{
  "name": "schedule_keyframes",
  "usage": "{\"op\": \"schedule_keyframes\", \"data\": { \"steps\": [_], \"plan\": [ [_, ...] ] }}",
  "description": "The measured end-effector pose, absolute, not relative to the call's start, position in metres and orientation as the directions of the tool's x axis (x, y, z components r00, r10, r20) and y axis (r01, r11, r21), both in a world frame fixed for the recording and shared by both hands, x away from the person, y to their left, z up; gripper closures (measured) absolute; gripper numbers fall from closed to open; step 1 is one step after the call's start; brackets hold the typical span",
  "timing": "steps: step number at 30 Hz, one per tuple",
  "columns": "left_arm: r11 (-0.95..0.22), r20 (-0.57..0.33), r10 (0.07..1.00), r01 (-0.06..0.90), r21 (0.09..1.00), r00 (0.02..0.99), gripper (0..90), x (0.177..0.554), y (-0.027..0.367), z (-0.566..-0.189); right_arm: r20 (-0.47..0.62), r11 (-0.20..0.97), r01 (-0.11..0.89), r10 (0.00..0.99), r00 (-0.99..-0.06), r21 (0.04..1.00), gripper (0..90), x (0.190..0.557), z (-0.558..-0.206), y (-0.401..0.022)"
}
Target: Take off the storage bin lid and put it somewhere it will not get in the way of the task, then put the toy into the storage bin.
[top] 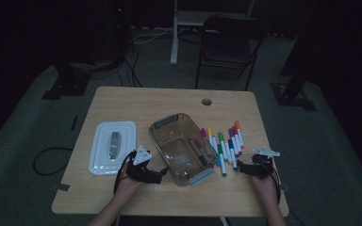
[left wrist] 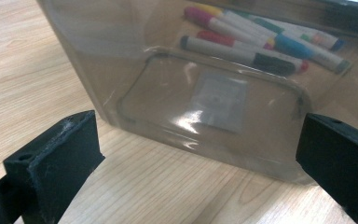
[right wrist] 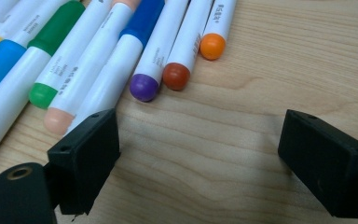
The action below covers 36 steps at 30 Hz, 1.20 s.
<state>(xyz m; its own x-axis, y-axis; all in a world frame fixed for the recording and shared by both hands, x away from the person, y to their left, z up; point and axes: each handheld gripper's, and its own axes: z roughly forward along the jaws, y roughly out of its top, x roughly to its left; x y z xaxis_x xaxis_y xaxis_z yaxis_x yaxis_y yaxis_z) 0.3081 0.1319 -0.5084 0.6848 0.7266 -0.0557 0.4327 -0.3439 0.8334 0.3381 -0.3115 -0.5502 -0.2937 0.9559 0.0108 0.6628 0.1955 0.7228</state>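
A clear brown-tinted plastic box [top: 173,141] lies mid-table with two or three markers [top: 199,150] inside. Seen through its wall in the left gripper view are a black-capped marker [left wrist: 242,53] and a red one [left wrist: 223,39]. My left gripper [top: 161,174] is open just left of the box's near end, its jaws wide before the box [left wrist: 205,98] with nothing between them [left wrist: 200,158]. A row of coloured markers [top: 227,143] lies right of the box. My right gripper [top: 242,166] is open beside their near ends, empty over bare wood [right wrist: 198,154]; purple [right wrist: 144,86], brown [right wrist: 176,76] and orange [right wrist: 213,45] marker ends point at it.
A white lid [top: 113,147] with a grey handle lies left of the box, close to my left hand. The wooden table [top: 169,101] has a cable hole [top: 206,101] at the back. A folding chair [top: 228,44] and cables stand beyond on the dark floor.
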Motion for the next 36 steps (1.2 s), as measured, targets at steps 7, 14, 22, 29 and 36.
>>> {"op": "schedule_keyframes", "data": {
  "steps": [7,14,22,29,36],
  "plan": [
    [-0.334,-0.065,0.728,0.436,0.836,0.682,0.4,0.308,0.124,-0.509,0.010,0.196,0.662,0.956,-0.294,0.723,12.1,0.338,-0.550,-0.311],
    [-0.349,-0.068,0.719,0.444,0.826,0.692,0.4,0.306,0.119,-0.511,0.010,0.197,0.663,0.955,-0.295,0.723,12.1,0.338,-0.550,-0.312],
    [-0.417,-0.059,0.713,0.491,0.765,0.698,0.4,0.298,0.130,-0.523,0.011,0.188,0.664,0.959,-0.283,0.724,13.4,0.338,-0.550,-0.312],
    [-0.448,-0.055,0.728,0.535,0.716,0.684,0.4,0.293,0.139,-0.542,0.022,0.149,0.678,0.971,-0.237,0.719,26.6,0.335,-0.542,-0.321],
    [-0.468,-0.033,0.741,0.552,0.690,0.670,0.4,0.293,0.138,-0.545,0.024,0.103,0.628,0.981,-0.191,0.772,32.5,0.349,-0.519,-0.334]
  ]
}}
